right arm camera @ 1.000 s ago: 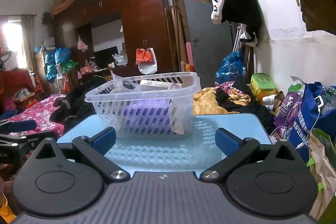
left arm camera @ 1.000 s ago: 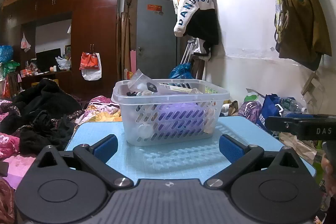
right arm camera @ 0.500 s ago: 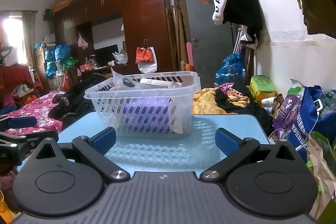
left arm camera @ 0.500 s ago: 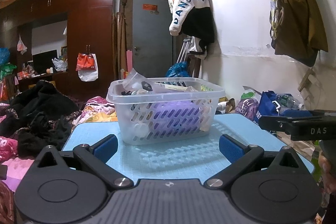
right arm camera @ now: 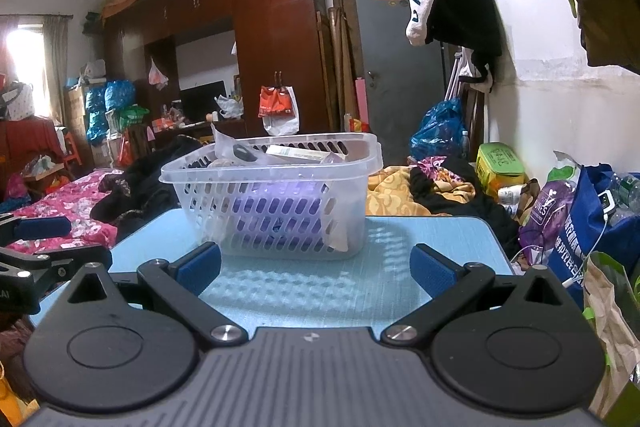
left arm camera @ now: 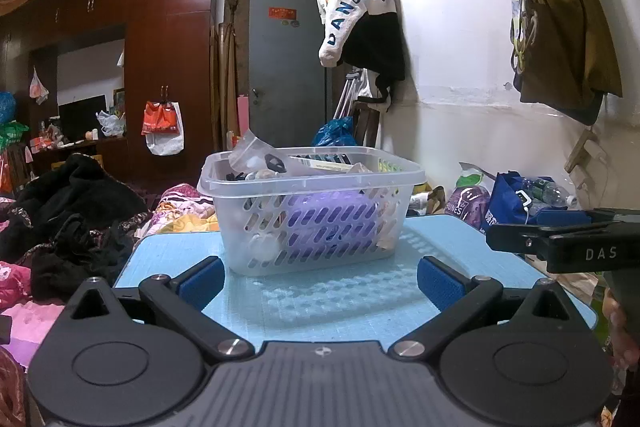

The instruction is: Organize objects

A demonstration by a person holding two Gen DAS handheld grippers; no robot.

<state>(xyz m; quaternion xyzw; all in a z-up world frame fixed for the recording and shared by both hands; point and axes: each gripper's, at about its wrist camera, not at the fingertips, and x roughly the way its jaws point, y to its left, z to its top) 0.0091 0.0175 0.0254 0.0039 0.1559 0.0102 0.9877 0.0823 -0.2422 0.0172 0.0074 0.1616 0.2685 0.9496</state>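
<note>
A clear slotted plastic basket (left arm camera: 312,223) stands on the light blue table (left arm camera: 340,299). It holds a purple item (left arm camera: 336,215), a flat box, a plastic bag and small dark bits. My left gripper (left arm camera: 322,281) is open and empty, just short of the basket's near wall. My right gripper (right arm camera: 316,267) is open and empty, facing the same basket (right arm camera: 276,211) from the right side. The right gripper shows at the right edge of the left wrist view (left arm camera: 568,239), and the left gripper shows at the left edge of the right wrist view (right arm camera: 40,247).
Piles of clothes (left arm camera: 68,219) lie on a bed to the left. Bags (right arm camera: 592,223) and bottles crowd the floor to the right of the table. A dark wardrobe (left arm camera: 160,67), a grey door and hanging clothes stand behind.
Both grippers have drifted slightly; the basket sits a little further left and lower in the left wrist view. Nothing was gripped or released.
</note>
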